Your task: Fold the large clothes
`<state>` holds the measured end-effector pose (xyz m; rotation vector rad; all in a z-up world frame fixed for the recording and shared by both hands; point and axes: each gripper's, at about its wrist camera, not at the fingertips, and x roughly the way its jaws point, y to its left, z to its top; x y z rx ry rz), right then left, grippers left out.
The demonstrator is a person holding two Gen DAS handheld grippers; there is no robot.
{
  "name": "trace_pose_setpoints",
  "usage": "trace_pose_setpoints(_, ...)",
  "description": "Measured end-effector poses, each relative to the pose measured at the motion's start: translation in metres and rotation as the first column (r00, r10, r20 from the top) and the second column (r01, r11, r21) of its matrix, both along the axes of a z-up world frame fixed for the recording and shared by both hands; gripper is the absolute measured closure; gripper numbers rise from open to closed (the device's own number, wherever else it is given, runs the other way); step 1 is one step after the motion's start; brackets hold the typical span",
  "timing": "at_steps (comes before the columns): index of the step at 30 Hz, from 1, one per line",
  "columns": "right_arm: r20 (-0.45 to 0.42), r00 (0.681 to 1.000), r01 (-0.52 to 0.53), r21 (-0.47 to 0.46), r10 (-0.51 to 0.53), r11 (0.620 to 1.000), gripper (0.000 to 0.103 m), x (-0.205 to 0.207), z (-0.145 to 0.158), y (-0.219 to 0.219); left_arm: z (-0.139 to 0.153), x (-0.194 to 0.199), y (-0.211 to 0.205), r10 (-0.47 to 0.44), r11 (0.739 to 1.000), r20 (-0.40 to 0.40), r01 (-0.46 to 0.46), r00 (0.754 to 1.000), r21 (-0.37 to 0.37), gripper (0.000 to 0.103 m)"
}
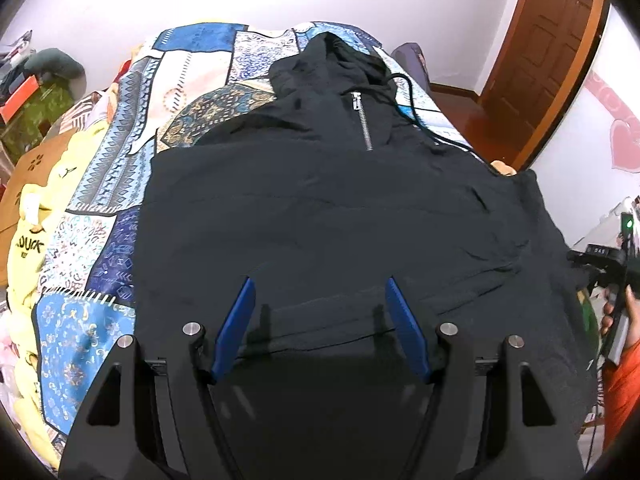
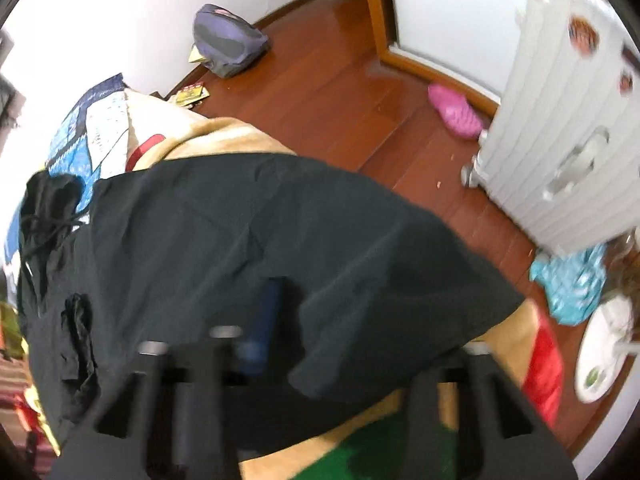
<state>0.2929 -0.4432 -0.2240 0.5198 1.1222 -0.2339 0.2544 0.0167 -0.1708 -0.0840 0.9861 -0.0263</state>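
Note:
A black zip-neck hoodie (image 1: 320, 208) lies spread face up on the bed, hood toward the far wall. Just above its lower hem hovers my left gripper (image 1: 320, 292), open, blue pads (image 1: 240, 312) wide apart with only flat cloth below them. The right wrist view is blurred; there the hoodie's side (image 2: 240, 232) hangs over the bed's edge. My right gripper (image 2: 288, 296) is closed on a raised fold of that black cloth. One blue finger (image 2: 266, 320) shows and the other is hidden under the fold.
A blue patchwork quilt (image 1: 120, 152) covers the bed, with yellow clothing (image 1: 36, 248) at its left. A person's hand (image 1: 630, 312) holds the right gripper's handle. On the wooden floor (image 2: 340, 92) lie a purple bag (image 2: 228, 40), a pink slipper (image 2: 454, 110) and a white suitcase (image 2: 560, 128).

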Motion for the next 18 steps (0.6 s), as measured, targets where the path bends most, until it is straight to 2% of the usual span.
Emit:
trace_pose_setpoints(2,0.050,0.998,-0.029,-0.008,0.030,1.000,0.088,-0.001,0.018,0.004,-0.001,-0.002,0.004,0.005,1.000,0.005,-0.005,1.000,0.002,0.036)
trace_pose_setpoints(6,0.153,0.983,-0.098,-0.024,0.100,0.995,0.092,-0.002,0.059,0.016,-0.001,-0.006,0.011,0.010,1.000,0.010,-0.010,1.000,-0.006,0.036)
trace_pose_setpoints(9,0.237,0.954,-0.168,-0.093,0.185,0.981,0.093,-0.003,0.101,0.045,0.003,-0.009,0.015,0.010,1.000,0.024,-0.010,1.000,-0.018,0.036)
trace_pose_setpoints(12,0.323,0.907,-0.244,-0.124,0.272,0.962,0.093,-0.004,0.139,0.082,0.009,-0.015,0.018,0.007,1.000,0.043,-0.006,0.999,-0.026,0.036)
trace_pose_setpoints(14,0.373,0.864,-0.307,-0.141,0.338,0.941,0.093,-0.007,0.162,0.114,0.013,-0.021,0.021,0.006,1.000,0.058,-0.004,0.998,-0.026,0.036)
trace_pose_setpoints(18,0.397,0.788,-0.434,-0.184,0.470,0.882,0.093,-0.008,0.176,0.175,0.019,-0.030,0.029,0.005,1.000,0.081,-0.003,0.997,-0.025,0.036)
